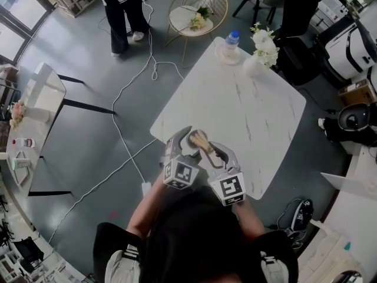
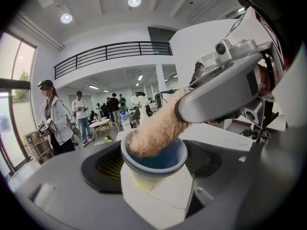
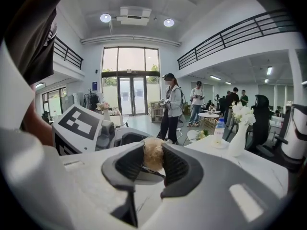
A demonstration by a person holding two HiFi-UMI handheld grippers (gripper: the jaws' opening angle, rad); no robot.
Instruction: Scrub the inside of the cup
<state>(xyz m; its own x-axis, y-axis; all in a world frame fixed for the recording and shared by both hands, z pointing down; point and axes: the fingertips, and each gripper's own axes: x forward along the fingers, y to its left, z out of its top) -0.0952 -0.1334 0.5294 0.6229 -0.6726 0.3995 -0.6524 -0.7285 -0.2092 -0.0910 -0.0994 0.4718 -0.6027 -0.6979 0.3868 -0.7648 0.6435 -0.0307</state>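
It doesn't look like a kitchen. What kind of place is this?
Probably a big open office or lab hall: an upstairs balcony railing, tall glass doors, and people standing around in small groups.

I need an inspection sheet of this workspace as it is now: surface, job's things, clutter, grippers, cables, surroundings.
Surface: white marble table with grey veins.
Job's things: cup, blue inside, with the fluffy brush poking into it, both over the table's near edge.
Clutter: water bottle and white vase of flowers at the far corner.
Grippers: left gripper shut on the cup; right gripper shut on the brush.
Cables: white cable trailing across the grey floor to a power strip.
Surroundings: person standing beyond the table; round wire stand with flowers.
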